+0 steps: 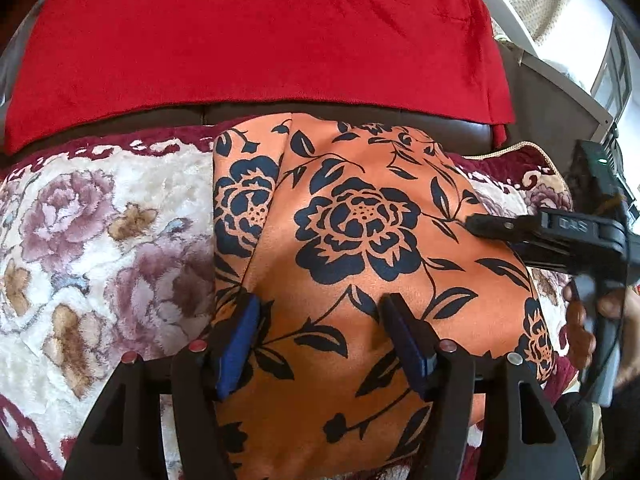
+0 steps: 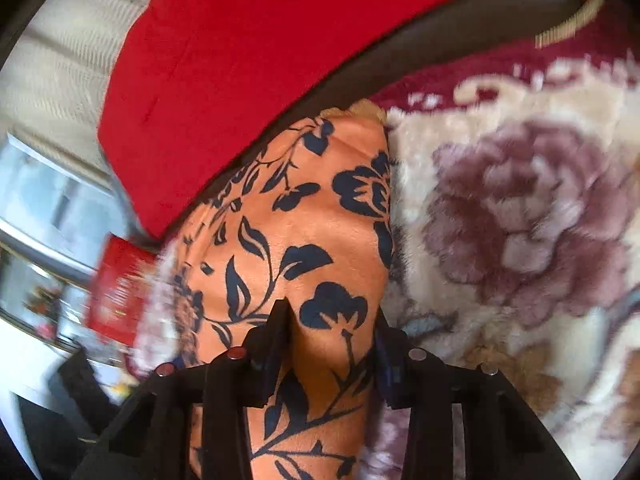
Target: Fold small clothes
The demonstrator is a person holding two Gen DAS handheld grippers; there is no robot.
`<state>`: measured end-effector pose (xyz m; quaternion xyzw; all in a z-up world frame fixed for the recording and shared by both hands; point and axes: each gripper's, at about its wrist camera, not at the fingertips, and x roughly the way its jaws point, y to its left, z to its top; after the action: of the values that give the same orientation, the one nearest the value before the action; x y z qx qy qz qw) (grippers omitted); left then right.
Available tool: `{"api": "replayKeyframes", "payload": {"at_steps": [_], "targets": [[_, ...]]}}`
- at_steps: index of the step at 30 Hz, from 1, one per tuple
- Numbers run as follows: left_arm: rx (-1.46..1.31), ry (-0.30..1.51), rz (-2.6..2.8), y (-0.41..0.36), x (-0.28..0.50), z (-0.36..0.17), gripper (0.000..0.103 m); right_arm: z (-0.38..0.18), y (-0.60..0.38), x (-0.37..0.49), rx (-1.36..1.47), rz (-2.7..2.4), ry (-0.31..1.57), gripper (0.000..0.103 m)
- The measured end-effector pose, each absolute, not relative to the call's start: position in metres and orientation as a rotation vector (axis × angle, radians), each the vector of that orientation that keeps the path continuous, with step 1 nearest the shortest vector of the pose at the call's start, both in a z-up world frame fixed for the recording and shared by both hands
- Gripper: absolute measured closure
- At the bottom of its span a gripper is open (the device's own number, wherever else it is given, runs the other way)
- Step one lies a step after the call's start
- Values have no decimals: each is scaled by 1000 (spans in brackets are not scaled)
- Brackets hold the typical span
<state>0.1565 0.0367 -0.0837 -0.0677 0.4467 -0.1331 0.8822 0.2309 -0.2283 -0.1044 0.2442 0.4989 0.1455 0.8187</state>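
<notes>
An orange cloth with dark blue flowers (image 1: 360,208) lies on a plush floral blanket (image 1: 100,220), one layer folded over along its left side. My left gripper (image 1: 322,320) stands open over the cloth's near part, its blue-padded fingers (image 1: 240,332) resting wide apart on the fabric. The right gripper comes in from the right, one black finger (image 1: 492,224) at the cloth's right edge. In the blurred right wrist view, my right gripper (image 2: 330,332) straddles a band of the orange cloth (image 2: 304,216) with its jaws partly apart and fabric between them.
A red velvet cloth (image 1: 256,40) drapes over the dark brown sofa back (image 1: 248,110) behind the blanket. A person's hand (image 1: 576,312) holds the right gripper's handle. White furniture (image 1: 560,80) stands at the far right. A red box (image 2: 120,296) lies beyond the blanket (image 2: 520,220).
</notes>
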Motion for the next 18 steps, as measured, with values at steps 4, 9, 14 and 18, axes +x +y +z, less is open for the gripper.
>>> {"api": "replayKeyframes", "payload": {"at_steps": [4, 9, 14, 18], "targets": [[-148, 935, -272, 37, 155, -81, 36, -75, -220, 202, 425, 240, 987, 27], [-152, 931, -270, 39, 149, -75, 37, -64, -215, 164, 410, 266, 973, 21], [-279, 831, -293, 81, 129, -48, 23, -91, -215, 147, 453, 284, 1017, 21], [-419, 921, -229, 123, 138, -78, 15, -97, -225, 156, 541, 303, 1000, 19]]}}
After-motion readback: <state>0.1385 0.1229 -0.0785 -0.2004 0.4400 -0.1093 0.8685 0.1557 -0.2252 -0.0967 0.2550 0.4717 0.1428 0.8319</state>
